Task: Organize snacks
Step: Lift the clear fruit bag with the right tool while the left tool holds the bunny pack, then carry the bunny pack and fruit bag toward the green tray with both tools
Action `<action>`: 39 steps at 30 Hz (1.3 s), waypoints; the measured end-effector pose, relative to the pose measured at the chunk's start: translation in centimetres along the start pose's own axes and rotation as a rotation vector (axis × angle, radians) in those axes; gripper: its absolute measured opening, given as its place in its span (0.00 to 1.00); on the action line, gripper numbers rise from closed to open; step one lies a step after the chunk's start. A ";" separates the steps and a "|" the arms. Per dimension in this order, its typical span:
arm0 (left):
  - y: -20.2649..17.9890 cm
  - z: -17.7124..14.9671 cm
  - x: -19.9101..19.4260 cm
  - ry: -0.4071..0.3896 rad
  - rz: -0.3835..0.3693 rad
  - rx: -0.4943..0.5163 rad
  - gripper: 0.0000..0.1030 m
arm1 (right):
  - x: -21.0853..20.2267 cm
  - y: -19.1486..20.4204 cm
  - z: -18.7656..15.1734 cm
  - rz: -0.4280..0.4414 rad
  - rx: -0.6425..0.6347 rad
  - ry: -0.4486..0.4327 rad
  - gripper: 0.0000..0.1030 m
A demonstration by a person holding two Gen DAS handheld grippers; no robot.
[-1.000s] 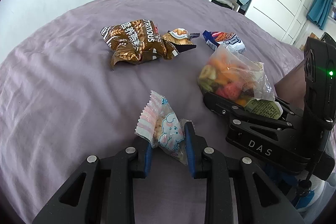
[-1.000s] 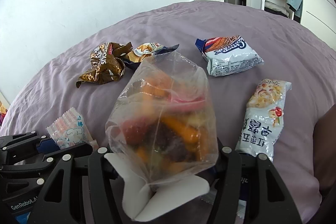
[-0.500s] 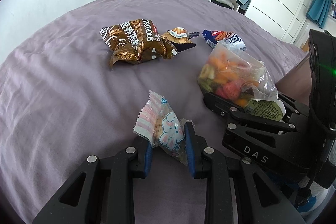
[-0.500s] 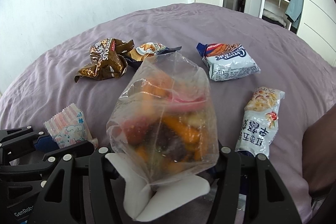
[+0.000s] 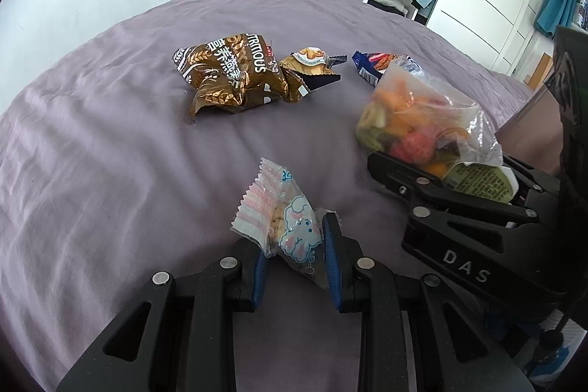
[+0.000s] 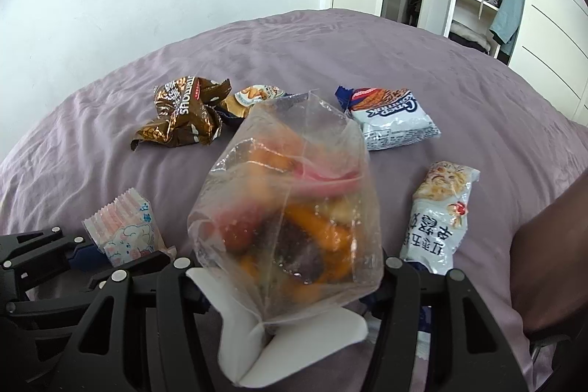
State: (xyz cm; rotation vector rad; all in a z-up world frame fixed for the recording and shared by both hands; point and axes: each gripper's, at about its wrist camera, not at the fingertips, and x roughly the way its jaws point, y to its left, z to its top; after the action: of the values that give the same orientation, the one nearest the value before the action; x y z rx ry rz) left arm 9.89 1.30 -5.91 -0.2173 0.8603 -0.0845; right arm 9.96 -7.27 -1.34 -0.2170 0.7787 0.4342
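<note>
The left gripper (image 5: 296, 258) pinches the pink packet (image 5: 281, 221) narrowly; the right gripper (image 6: 290, 285), just beside it, clamps the clear bag (image 6: 290, 204) wide, mouth pointing away, above the bed (image 5: 92, 171).

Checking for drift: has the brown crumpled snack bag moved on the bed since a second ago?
No. The brown bag keeps its spot beside the small orange packet.

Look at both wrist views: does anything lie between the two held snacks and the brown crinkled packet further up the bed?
Nothing visible does. The small pink-and-white packet in the left gripper and the clear bag of mixed snacks in the right gripper face bare purple bedsheet up to the brown crinkled packet.
</note>
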 end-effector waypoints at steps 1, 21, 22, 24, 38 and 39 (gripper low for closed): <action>0.0 0.0 0.0 0.000 0.000 0.000 0.22 | -0.2 0.0 0.0 0.001 0.001 -0.003 0.83; -0.6 -0.2 -0.3 -0.018 0.019 0.030 0.22 | -5.9 -1.8 -1.1 -0.067 0.097 -0.032 0.83; -0.7 -0.3 -0.4 -0.020 0.021 0.034 0.22 | -6.3 -1.9 -1.3 -0.075 0.105 -0.030 0.83; -0.9 -0.2 -0.6 -0.023 0.021 0.039 0.22 | -7.0 -2.1 -1.7 -0.085 0.118 -0.024 0.83; -2.0 -0.3 -1.7 -0.024 0.028 0.079 0.21 | -11.0 -3.2 -5.2 -0.133 0.195 0.036 0.83; -2.2 -0.3 -1.8 -0.025 0.034 0.087 0.21 | -11.3 -3.2 -5.5 -0.136 0.200 0.041 0.83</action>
State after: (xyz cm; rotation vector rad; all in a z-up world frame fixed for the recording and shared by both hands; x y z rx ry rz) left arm 8.50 -0.64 -4.27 -0.1224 0.8332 -0.0874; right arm 0.80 -15.43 3.05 -0.0918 0.8361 0.2224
